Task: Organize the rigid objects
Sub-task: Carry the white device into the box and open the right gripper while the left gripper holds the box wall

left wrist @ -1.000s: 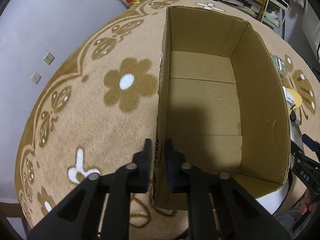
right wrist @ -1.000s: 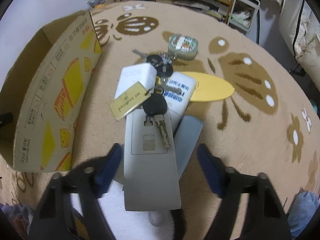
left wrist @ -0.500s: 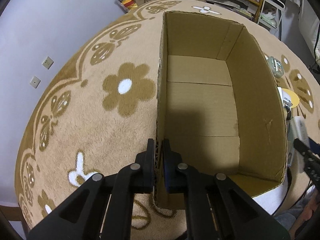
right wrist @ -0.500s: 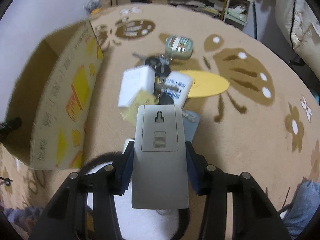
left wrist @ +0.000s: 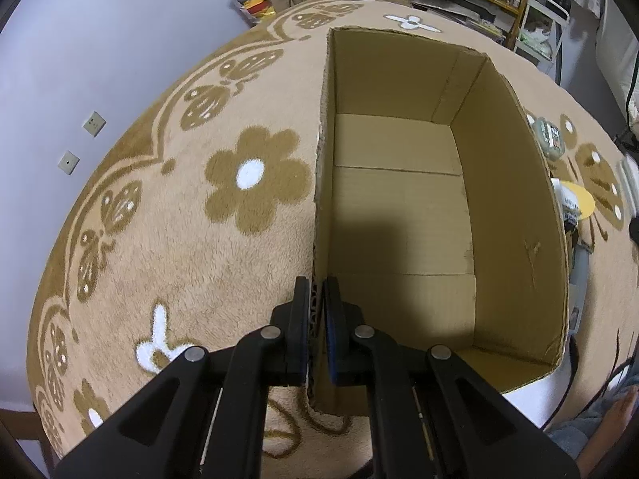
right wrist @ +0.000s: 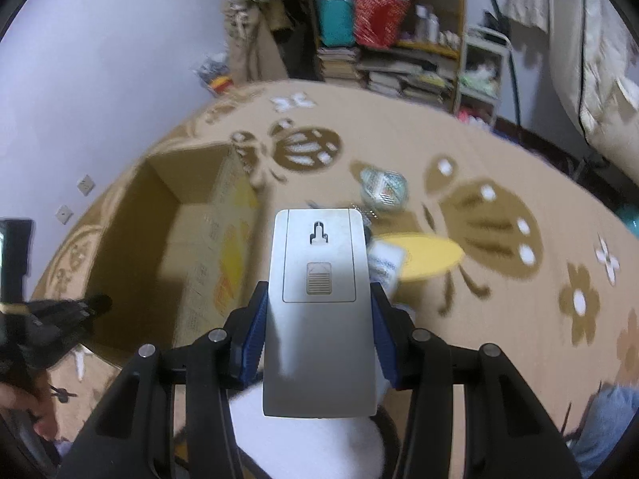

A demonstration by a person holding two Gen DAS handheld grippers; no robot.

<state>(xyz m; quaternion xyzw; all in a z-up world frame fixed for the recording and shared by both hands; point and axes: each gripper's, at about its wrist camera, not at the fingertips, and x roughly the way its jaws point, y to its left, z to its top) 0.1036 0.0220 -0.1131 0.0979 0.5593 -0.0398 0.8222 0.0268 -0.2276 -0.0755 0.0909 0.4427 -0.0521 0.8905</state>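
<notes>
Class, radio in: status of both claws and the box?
Left claw clamped on box wall. Right claw grips grey remote. Box empty, nothing blocking.

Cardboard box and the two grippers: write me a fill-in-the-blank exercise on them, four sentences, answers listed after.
1. The left gripper is clamped on the ____ of the cardboard box.
2. The right gripper holds a flat ____ device between its blue pads.
3. The inside of the box is ____.
4. The box stands on a tan rug patterned with ____ and butterflies.

Missing words: wall; grey; empty; flowers
</notes>
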